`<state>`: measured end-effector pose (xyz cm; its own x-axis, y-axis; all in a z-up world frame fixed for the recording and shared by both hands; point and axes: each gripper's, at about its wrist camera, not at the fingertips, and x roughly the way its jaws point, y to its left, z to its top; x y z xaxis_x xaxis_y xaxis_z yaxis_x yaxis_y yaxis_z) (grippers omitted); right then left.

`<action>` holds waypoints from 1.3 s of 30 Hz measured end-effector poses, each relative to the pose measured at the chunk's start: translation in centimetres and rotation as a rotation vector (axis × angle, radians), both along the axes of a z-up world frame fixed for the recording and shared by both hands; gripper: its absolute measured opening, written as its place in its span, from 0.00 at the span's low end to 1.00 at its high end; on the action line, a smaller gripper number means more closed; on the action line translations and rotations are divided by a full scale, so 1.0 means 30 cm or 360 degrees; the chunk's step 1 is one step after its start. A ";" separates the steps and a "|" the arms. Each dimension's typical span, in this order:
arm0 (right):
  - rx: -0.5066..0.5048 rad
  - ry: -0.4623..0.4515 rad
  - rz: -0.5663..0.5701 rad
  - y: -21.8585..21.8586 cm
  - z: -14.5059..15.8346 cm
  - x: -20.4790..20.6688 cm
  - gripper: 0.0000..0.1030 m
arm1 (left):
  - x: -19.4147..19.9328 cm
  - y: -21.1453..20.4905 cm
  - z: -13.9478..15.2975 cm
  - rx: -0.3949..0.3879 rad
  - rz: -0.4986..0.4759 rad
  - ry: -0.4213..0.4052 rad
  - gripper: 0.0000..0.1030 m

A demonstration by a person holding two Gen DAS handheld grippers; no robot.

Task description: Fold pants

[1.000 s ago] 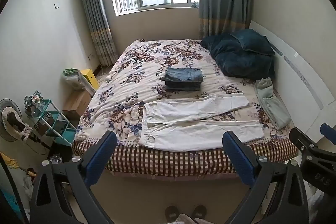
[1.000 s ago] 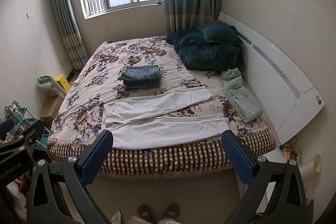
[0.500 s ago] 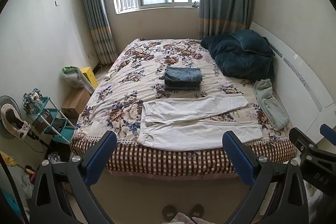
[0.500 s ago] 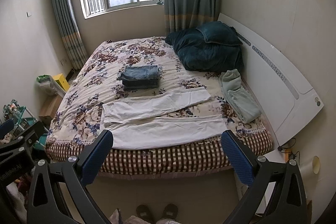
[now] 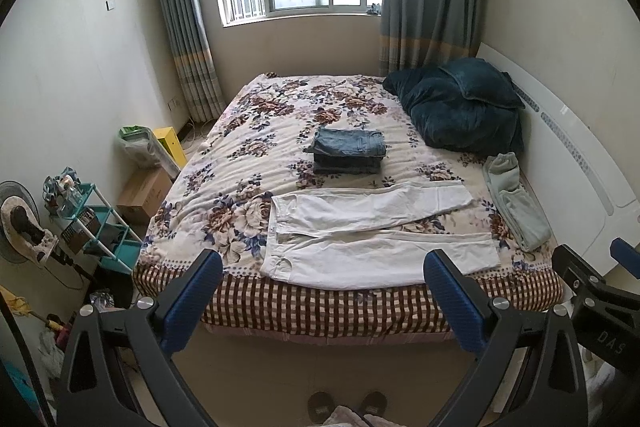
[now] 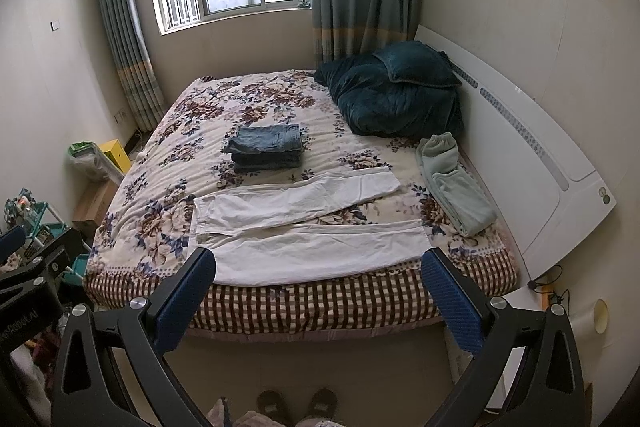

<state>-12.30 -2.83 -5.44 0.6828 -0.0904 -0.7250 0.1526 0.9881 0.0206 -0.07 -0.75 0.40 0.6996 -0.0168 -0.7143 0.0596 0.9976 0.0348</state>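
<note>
Both grippers are held over the floor in front of the bed, well apart from the cloth. The left gripper (image 5: 322,269) has its blue pads spread wide w/ nothing between them; the right gripper (image 6: 318,267) is the same, fingers wide apart and empty. In the left wrist view, part of the right gripper's black frame shows at the right edge.

The white pants (image 5: 372,227) lie flat on the near part of the bed (image 5: 248,147), waist to the left, legs going to the right. The two legs are spread in a narrow V: the near leg runs along the near edge of the mattress, the far leg angles a bit toward the far side. They are not folded yet.

Behind the pants, approx. in the middle of the bed, is a stack of folded jeans (image 5: 348,151), apart from the pants. At the right side, near the white headboard (image 6: 532,147), lie light green pants (image 6: 452,183), folded lengthwise, beside the leg ends of the white pants but not touching them as far as I can see. A dark teal duvet w/ pillow (image 6: 396,95) is piled at the far right corner.

On the floor at the bottom edge, two brown slippers (image 6: 296,405) of the person are visible. At the left, a teal shelf rack (image 5: 96,223) stands by the wall.
</note>
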 end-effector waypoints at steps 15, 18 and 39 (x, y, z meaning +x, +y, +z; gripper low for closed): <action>0.0002 -0.0002 -0.0002 -0.004 -0.001 0.018 1.00 | 0.005 -0.005 -0.006 -0.0003 0.0003 0.0004 1.00; 0.0003 -0.0001 -0.0002 -0.003 -0.001 0.017 1.00 | 0.005 -0.004 -0.006 -0.0003 0.0002 0.0003 1.00; 0.0009 0.0004 0.0011 -0.006 -0.004 0.033 1.00 | 0.000 -0.032 -0.031 -0.0002 0.0017 0.0003 1.00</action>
<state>-11.32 -3.01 -5.57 0.6817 -0.0817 -0.7271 0.1460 0.9890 0.0257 -0.07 -1.71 -0.54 0.6984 -0.0101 -0.7156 0.0490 0.9982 0.0337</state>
